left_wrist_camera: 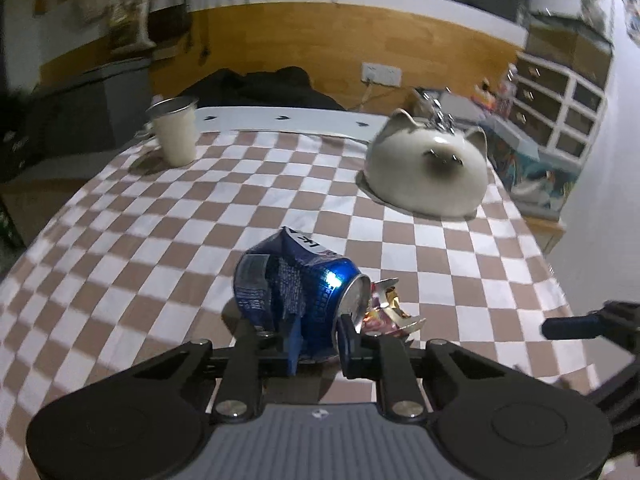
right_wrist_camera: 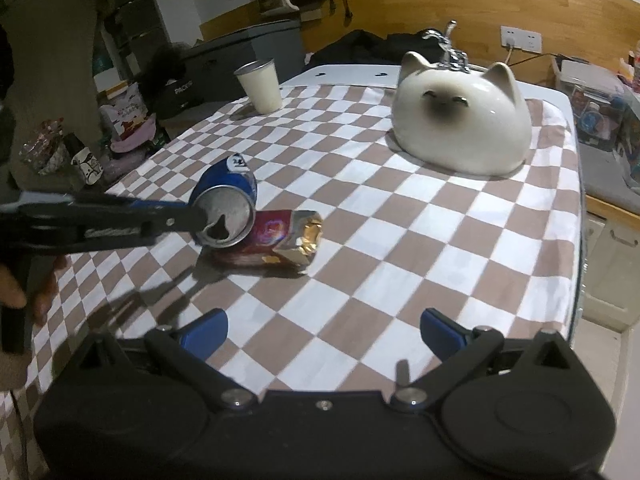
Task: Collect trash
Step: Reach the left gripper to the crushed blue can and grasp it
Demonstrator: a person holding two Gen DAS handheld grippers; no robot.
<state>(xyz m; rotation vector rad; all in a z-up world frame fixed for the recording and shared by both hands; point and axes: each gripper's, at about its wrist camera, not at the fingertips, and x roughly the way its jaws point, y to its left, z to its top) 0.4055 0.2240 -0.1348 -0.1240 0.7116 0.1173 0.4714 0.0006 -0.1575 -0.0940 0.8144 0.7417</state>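
The left gripper point(left_wrist_camera: 304, 330) squeezed the crushed blue can point(left_wrist_camera: 296, 292) lying sideways between its fingers, while the right gripper point(right_wrist_camera: 322, 330), wide open, sat farther back.

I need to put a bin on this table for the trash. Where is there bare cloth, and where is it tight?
Free: the wide checkered stretch between the wrapper and the cat figurine, and the near strip in front of the right gripper. Also between the cup and the figurine. Crowded: around the can, where the left gripper clamps it against the wrapper.
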